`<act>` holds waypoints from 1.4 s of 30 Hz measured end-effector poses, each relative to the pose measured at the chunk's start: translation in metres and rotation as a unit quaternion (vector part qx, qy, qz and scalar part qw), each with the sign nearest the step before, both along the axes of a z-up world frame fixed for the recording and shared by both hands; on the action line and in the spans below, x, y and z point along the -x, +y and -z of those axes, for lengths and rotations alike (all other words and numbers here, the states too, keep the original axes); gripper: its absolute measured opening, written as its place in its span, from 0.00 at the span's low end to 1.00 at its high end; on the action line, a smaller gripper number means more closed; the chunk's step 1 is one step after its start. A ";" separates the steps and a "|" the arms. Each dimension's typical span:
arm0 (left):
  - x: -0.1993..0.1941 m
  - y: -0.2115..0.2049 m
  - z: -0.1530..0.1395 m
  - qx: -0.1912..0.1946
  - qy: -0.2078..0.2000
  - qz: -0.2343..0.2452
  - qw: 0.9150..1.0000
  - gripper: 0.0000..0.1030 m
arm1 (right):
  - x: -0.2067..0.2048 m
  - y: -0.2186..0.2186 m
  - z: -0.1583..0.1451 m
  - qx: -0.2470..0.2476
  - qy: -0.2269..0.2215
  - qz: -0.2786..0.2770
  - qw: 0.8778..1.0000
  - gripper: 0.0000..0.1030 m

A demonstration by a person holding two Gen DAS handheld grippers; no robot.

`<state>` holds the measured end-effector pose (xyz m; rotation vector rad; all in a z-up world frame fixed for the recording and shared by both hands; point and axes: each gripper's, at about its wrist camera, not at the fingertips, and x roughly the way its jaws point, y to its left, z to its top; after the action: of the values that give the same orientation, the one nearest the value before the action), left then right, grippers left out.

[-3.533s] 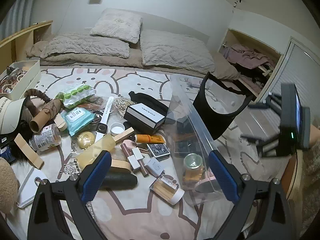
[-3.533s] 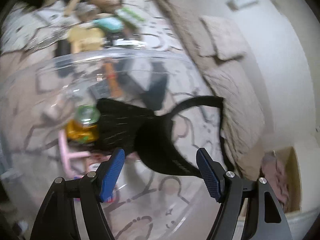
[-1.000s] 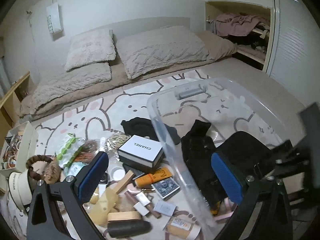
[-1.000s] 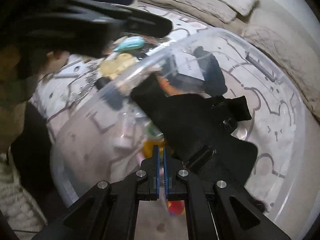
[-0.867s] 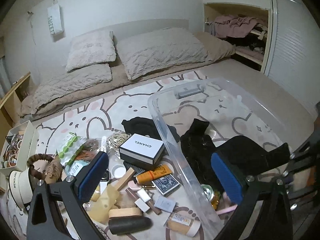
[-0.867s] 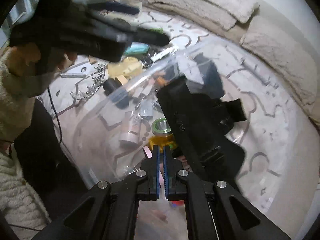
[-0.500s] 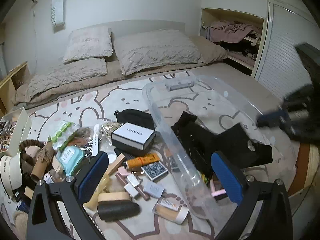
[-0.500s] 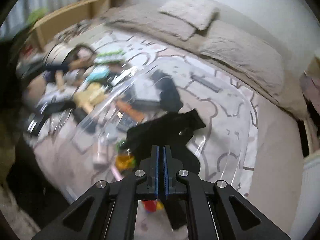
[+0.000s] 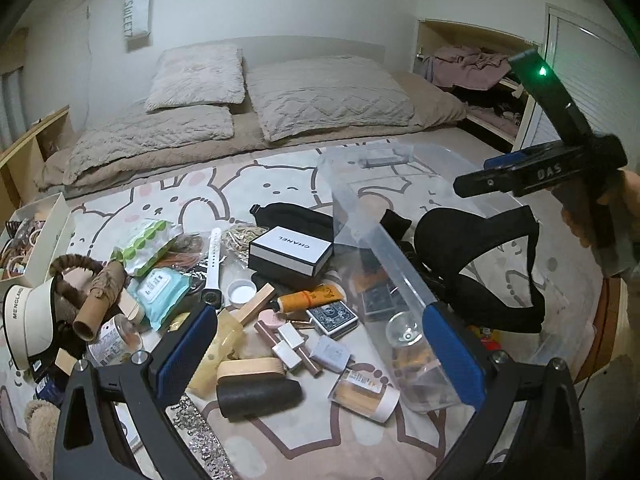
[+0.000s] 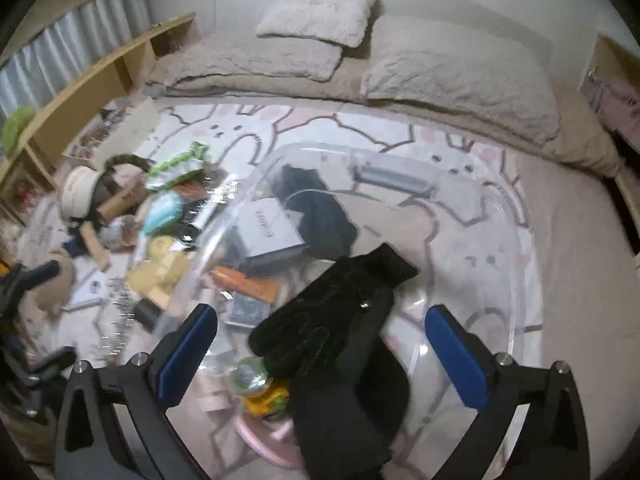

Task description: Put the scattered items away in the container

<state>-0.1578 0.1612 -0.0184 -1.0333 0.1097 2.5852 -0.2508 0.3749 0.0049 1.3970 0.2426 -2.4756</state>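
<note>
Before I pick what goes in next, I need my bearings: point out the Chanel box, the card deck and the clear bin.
Chanel box [image 9: 289, 249]: left wrist view, on its white lid.
Card deck [image 9: 332, 315]: left wrist view, on its blue patterned face.
Clear bin [image 9: 394, 250]: left wrist view, on its near long wall.

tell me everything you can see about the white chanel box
The white Chanel box is a flat rectangular gift box, seemingly card, with a white lid lettered CHANEL in black and black edging round its sides. It is closed and lies flat on the bunny-print blanket, just outside the clear container. Its far edge rests against a black pouch; an orange tube lies close in front. No gripper touches it.
</note>
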 end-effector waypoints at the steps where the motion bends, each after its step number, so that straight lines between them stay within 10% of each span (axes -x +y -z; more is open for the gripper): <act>1: 0.000 -0.002 0.001 -0.001 -0.001 -0.001 1.000 1.00 | 0.005 0.000 0.004 -0.018 -0.003 0.007 1.000 1.00; 7: -0.001 -0.008 0.007 -0.007 -0.008 0.000 1.000 1.00 | 0.037 0.004 0.040 -0.145 -0.054 0.046 0.987 1.00; 11: 0.000 -0.012 0.010 -0.007 -0.013 -0.006 1.000 1.00 | 0.053 -0.001 0.059 -0.135 -0.091 0.039 0.986 0.97; 13: 0.000 -0.014 0.010 -0.008 -0.015 -0.009 1.000 1.00 | 0.061 -0.002 0.073 -0.135 -0.114 0.034 0.984 0.76; 15: -0.003 -0.017 0.010 -0.009 -0.015 -0.010 1.000 1.00 | 0.063 -0.001 0.088 -0.116 -0.144 0.026 0.982 0.20; 28: -0.010 -0.012 0.009 -0.027 -0.017 0.000 0.999 1.00 | 0.007 -0.033 0.028 -0.160 0.008 -0.073 0.984 0.17; 32: -0.014 -0.011 0.005 -0.022 -0.012 0.001 1.000 1.00 | 0.001 -0.052 0.005 -0.225 0.119 -0.109 0.961 0.17; 36: -0.012 -0.018 0.005 -0.021 -0.012 -0.011 1.000 1.00 | -0.019 -0.079 0.016 -0.299 0.241 -0.212 0.899 0.17; 39: -0.011 -0.023 0.007 -0.024 -0.016 -0.017 0.999 1.00 | -0.033 -0.089 0.045 -0.325 0.278 -0.293 0.855 0.17; 42: -0.011 -0.026 0.009 -0.020 -0.018 -0.019 0.999 1.00 | -0.037 -0.093 0.070 -0.325 0.244 -0.328 0.853 0.17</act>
<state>-0.1467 0.1355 -0.0271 -1.0772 0.0302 2.5898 -0.2137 0.2820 -0.0649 0.6157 1.5025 -2.1391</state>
